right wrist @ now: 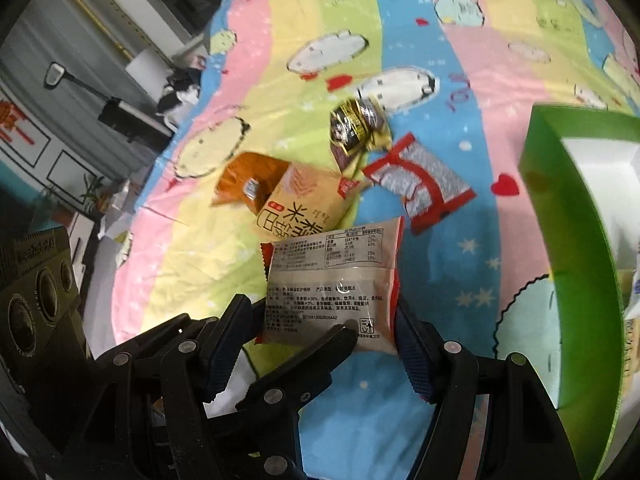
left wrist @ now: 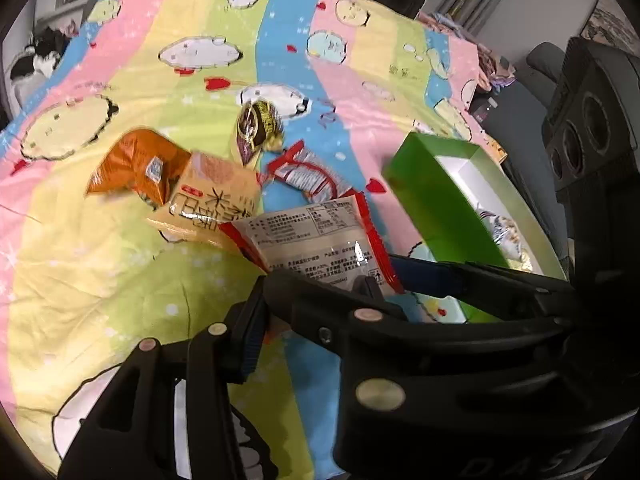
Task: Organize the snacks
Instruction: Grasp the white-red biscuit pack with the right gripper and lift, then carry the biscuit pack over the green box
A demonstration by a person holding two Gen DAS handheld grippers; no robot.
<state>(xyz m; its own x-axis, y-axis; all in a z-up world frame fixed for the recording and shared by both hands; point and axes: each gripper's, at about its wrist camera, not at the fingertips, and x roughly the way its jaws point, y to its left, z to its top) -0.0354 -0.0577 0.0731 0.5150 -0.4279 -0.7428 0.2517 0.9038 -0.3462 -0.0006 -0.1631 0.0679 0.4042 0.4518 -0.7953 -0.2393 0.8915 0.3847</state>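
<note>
the left hand-held gripper (left wrist: 316,284) was clamped on the near edge of a white snack packet with red trim (left wrist: 316,236), lifted above the bed's striped cartoon sheet (left wrist: 120,264). the right hand-held gripper (right wrist: 324,332) stood half open with that packet (right wrist: 332,280) between its fingers, which seemed not to press it. at about eleven o'clock of it lay a yellow packet (right wrist: 296,204), an orange one (right wrist: 248,184), a dark wrapper (right wrist: 352,124) and a red-edged sachet (right wrist: 420,180). the green box (left wrist: 436,200) sat at two o'clock.
</note>
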